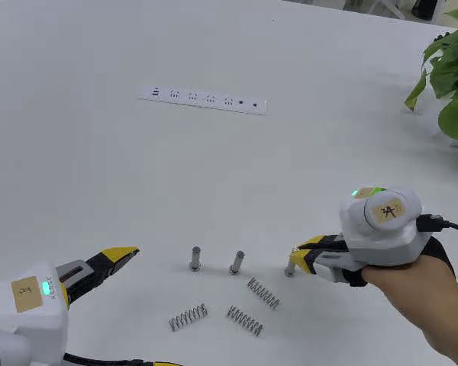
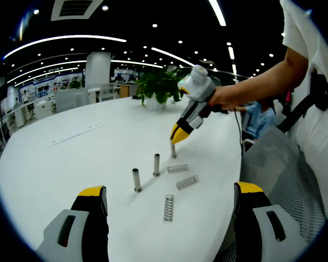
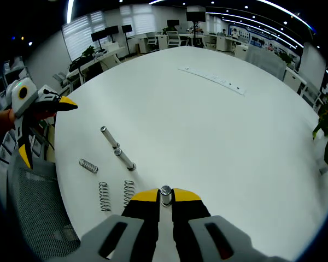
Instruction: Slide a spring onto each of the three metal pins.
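Springs [image 1: 244, 320] all lie loose beside the right hand-held gripper [image 1: 297, 259], which grasps one bare pin [image 3: 165, 190]; the left hand-held gripper [image 2: 169, 191] hangs released.

The 3rd pin [image 1: 289, 270] is mostly buried behind the right gripper [image 1: 298, 255] tips in the head view, and just its cap pokes out between the jaws in the right gripper view. The frame edge chops the plant [image 1: 450, 76], and the power strip [image 1: 202, 100] markings are too tiny to read.
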`<state>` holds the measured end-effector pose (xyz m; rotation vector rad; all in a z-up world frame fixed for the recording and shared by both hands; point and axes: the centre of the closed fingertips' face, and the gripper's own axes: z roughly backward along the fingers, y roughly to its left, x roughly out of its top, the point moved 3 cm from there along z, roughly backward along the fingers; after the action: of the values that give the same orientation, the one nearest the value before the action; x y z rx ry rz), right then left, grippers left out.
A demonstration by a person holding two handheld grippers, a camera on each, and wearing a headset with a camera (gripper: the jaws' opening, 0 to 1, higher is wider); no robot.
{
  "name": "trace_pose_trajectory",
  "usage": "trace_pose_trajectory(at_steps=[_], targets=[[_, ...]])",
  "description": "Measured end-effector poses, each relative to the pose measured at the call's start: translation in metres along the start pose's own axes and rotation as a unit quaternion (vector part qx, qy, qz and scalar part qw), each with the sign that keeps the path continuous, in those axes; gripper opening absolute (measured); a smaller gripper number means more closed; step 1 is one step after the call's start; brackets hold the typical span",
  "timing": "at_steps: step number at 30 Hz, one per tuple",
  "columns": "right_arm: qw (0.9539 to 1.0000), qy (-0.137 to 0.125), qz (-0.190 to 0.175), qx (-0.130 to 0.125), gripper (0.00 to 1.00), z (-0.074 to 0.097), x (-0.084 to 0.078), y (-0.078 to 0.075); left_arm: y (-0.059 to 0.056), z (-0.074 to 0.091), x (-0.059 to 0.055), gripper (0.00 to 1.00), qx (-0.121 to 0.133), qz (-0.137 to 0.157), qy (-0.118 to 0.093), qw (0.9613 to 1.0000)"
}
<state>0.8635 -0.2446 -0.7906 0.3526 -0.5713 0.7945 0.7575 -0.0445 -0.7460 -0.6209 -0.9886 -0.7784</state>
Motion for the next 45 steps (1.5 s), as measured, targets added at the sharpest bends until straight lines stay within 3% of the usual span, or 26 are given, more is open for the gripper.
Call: trace_pose_trajectory(at_steps=[45], targets=[[1.0, 0.0, 0.007, 0.005, 0.09, 0.0004, -0.0036, 0.006, -0.0032, -0.0005, 0.0057, 0.97, 0.0, 0.002, -0.005, 1.0]])
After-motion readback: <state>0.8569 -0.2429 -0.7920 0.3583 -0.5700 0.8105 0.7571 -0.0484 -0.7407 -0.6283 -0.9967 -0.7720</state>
